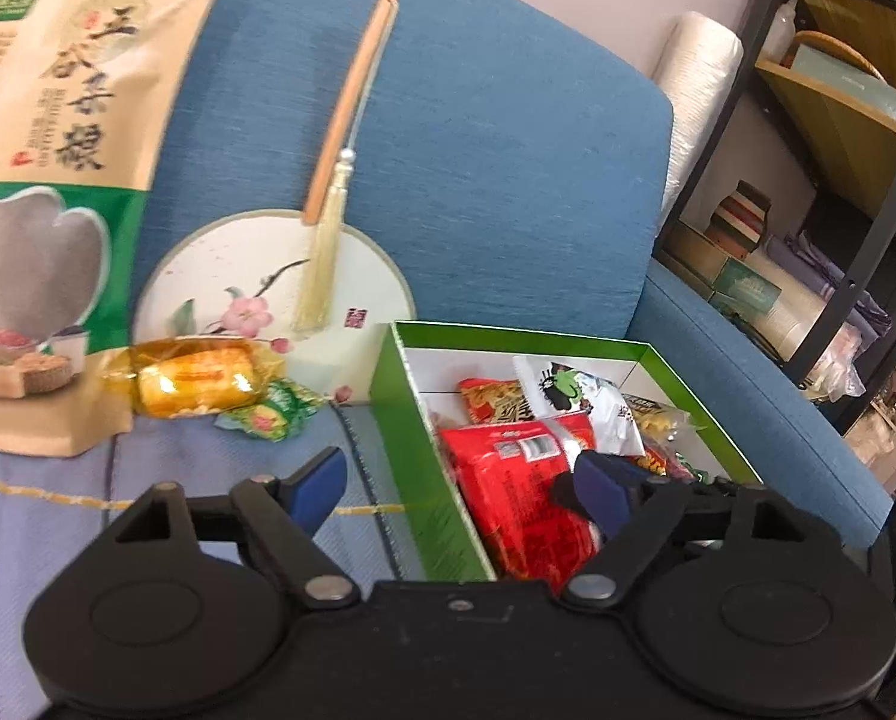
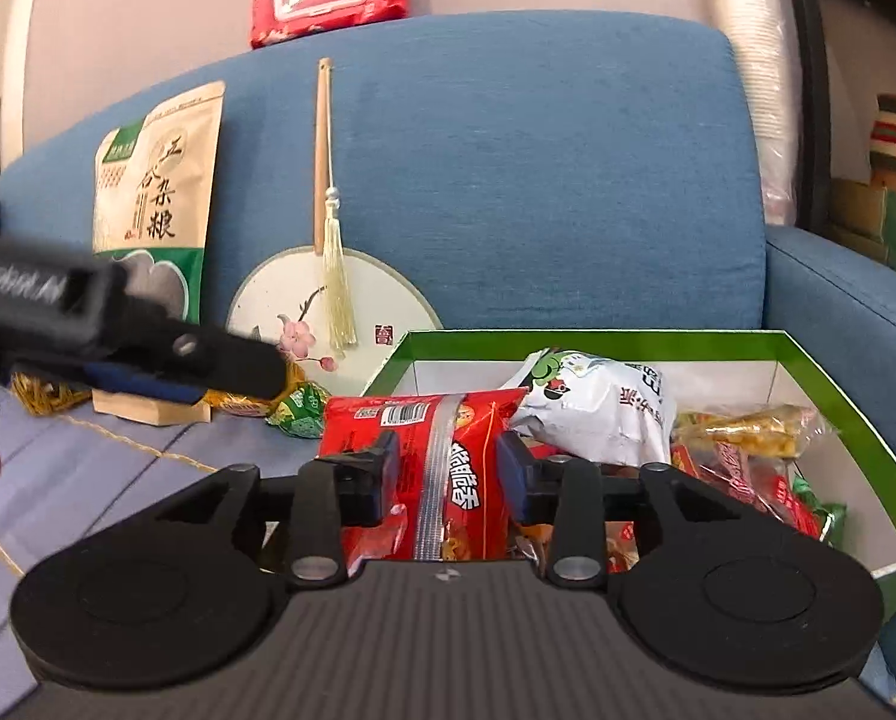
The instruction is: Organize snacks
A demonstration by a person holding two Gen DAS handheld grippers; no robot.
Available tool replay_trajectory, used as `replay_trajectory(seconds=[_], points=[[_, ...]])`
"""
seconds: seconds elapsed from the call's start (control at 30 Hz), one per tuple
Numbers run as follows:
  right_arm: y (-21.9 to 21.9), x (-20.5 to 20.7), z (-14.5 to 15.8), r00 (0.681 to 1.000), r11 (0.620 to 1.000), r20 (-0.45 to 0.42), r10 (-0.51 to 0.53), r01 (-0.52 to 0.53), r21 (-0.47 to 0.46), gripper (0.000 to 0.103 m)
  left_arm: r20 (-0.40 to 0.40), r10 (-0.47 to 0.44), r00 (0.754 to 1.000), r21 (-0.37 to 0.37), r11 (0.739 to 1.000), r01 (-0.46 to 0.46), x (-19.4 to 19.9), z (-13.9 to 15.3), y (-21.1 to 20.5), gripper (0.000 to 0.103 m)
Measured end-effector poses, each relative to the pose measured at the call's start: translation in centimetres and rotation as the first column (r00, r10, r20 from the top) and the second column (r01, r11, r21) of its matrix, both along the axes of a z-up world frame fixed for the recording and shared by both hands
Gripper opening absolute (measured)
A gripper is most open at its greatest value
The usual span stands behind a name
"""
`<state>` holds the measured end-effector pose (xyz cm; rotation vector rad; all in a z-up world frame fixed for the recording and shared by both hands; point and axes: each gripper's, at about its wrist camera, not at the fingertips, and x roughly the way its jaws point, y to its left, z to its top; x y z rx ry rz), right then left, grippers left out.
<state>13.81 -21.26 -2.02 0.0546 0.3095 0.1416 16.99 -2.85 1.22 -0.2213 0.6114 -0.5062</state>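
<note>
- My left tool (image 1: 460, 495) is spread wide with nothing in it, straddling the near left wall of the green box (image 1: 409, 438) on the blue sofa (image 1: 508, 150).
- My right tool (image 2: 448, 468) grasps the red snack packet (image 2: 436, 450), its pads against both sides, at the box's left end.
- A white packet (image 2: 598, 402) and other snacks lie inside the box.
- A yellow-wrapped snack (image 1: 196, 381) and a green candy (image 1: 268, 417) lie on the seat, left of the box, by the tall grain bag (image 1: 82, 120) and round fan (image 1: 268, 282).
</note>
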Motion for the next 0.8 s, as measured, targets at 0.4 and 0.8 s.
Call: replay_trajectory(seconds=[0.4,0.8], points=[[5.9,-3.8,-0.1,0.951,0.950,-0.052,0.305,-0.307,-0.055,0.076,-0.007,0.092,0.996,0.106,0.990,-0.091,-4.0,-1.8,6.7,0.103],[12.4,-4.2,-5.2,0.959,0.811,-0.033,0.283,-0.257,-0.525,0.074,-0.031,0.110,0.993,0.082,0.991,-0.107,2.4,-3.4,5.3,0.103]])
